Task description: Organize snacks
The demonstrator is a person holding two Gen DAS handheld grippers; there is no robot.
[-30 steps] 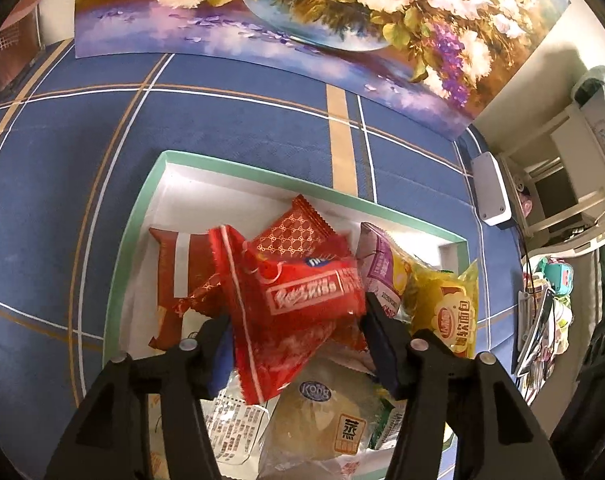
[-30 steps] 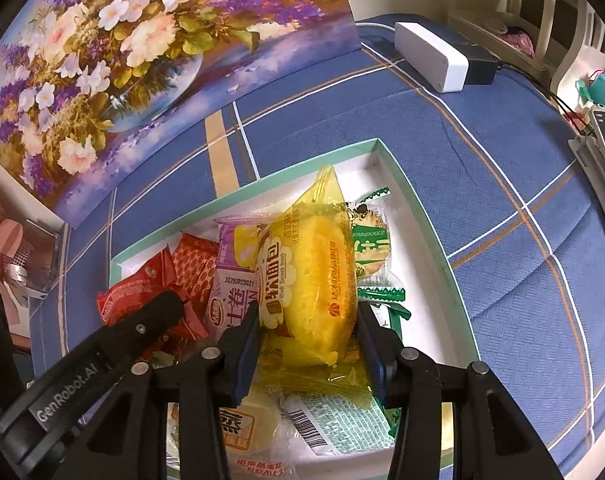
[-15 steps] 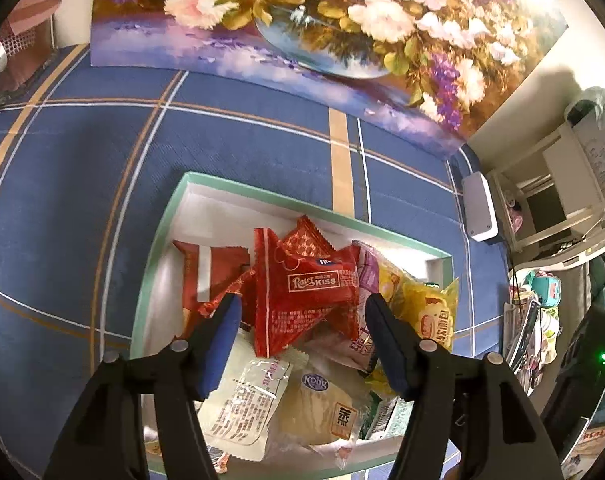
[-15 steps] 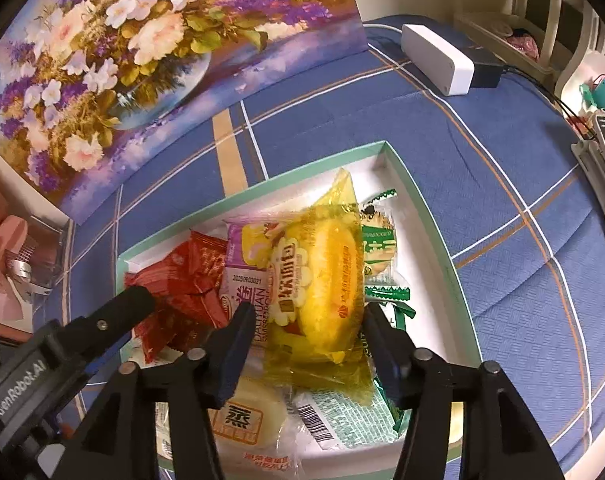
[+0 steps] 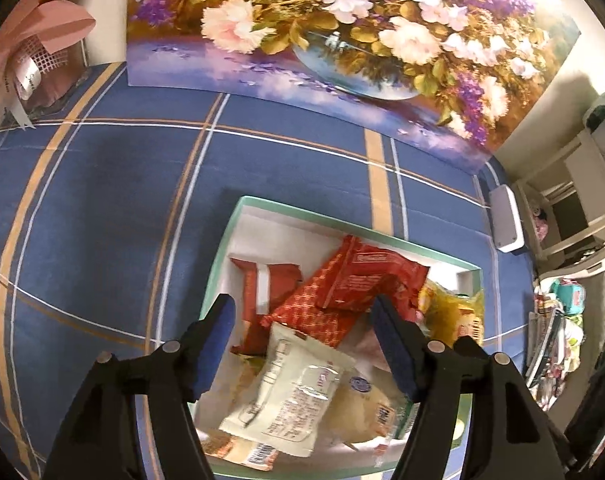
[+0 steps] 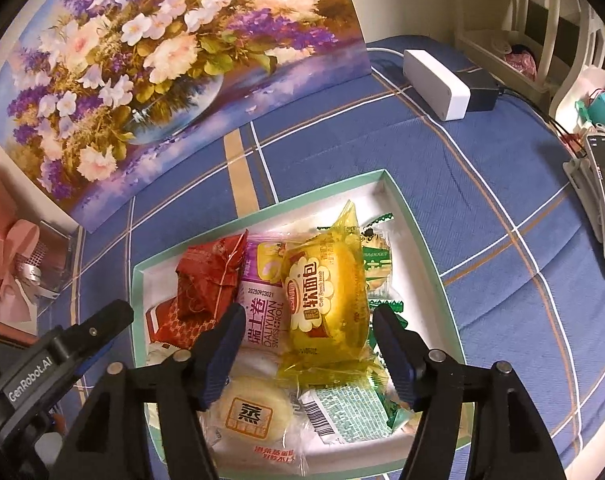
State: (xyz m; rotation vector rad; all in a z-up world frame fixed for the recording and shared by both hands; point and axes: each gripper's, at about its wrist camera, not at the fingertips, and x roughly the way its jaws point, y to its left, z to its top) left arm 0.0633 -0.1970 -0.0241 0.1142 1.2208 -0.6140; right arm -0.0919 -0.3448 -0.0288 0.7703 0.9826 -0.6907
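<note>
1. Snacks – red packet (image 5: 366,284), yellow bread pack (image 6: 328,300), steamed bun (image 6: 250,414) – all lie inside the green-rimmed tray (image 6: 418,240).
2. Left gripper (image 5: 302,344) and right gripper (image 6: 306,348) hang above the tray, jaws spread, empty.
3. Judged nearly done – no snacks visible outside the tray.

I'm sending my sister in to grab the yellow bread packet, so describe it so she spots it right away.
Find the green-rimmed white tray on the blue plaid cloth. The yellow bread packet lies on the snack pile, beside the purple Swiss roll packet. It is the only clear yellow wrapper, with a white flower-shaped label.
</note>
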